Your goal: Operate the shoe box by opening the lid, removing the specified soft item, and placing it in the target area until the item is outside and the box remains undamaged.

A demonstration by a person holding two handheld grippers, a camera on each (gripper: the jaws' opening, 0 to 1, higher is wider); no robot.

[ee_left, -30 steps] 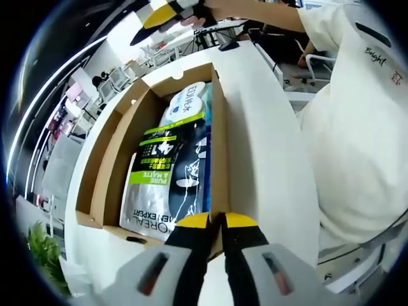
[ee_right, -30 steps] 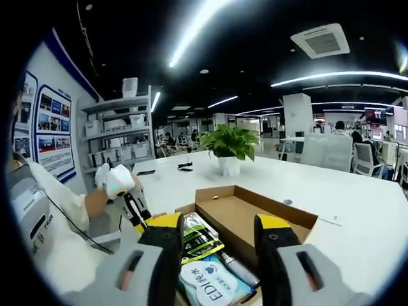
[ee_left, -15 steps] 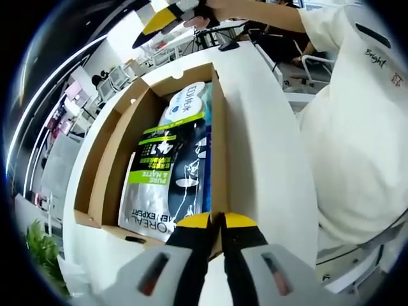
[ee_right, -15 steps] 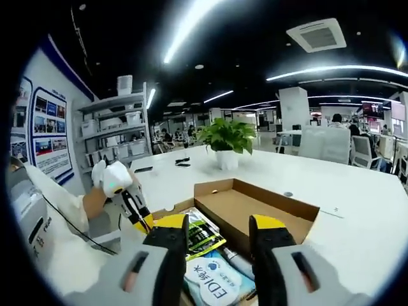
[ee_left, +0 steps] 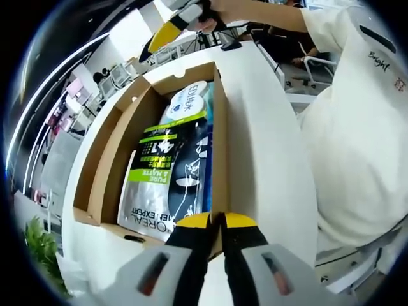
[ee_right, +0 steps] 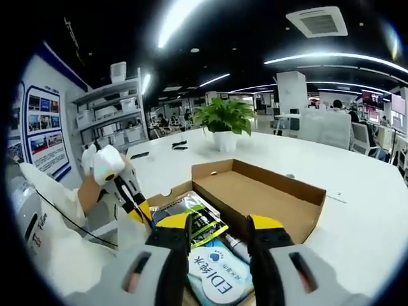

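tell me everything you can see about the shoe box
The shoe box is plain brown cardboard, open, resting on a white table. Its lid is hinged back and lies flat beside it, empty. Inside lie soft packets: a green, white and black L'Oreal pouch and a white-blue pack. The left tongs are shut on its near wall.

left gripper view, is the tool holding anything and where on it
Yes. The left tool is shut on the shoe box, pinching the top edge of its side wall at the near corner. The right tool is open over the pouches, holding nothing.
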